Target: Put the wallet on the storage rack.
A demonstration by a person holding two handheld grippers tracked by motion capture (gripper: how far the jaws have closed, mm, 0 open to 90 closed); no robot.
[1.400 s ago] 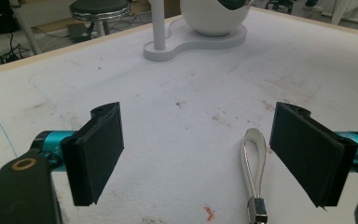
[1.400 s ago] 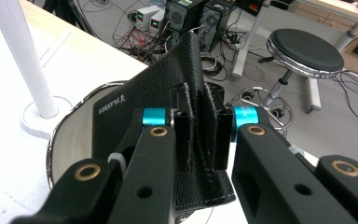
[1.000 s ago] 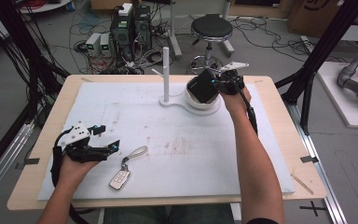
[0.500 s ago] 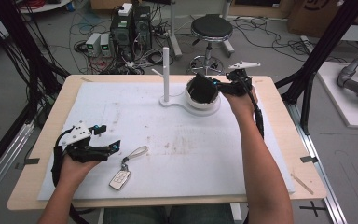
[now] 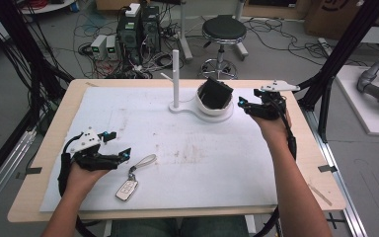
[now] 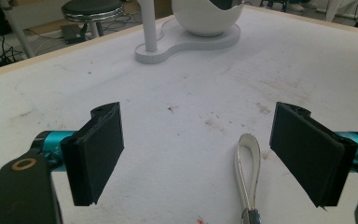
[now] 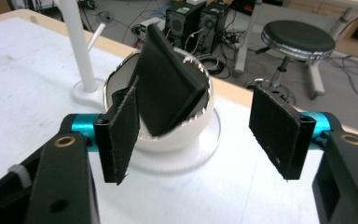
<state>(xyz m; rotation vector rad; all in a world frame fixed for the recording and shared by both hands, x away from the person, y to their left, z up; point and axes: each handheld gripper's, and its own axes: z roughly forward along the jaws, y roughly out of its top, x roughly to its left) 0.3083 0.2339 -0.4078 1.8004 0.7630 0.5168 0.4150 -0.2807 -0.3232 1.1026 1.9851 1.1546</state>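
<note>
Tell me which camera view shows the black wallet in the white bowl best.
The right gripper view: the black wallet stands tilted in the white bowl, close up. The high view shows it small and far off. The left gripper view catches just a sliver at the top edge.

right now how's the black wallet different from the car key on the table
The black wallet stands tilted in the white bowl at the far side; the car key lies flat on the mat near the left gripper. The wallet is larger and plain black; the key is small, silver, with a strap loop. Neither is gripped.
</note>
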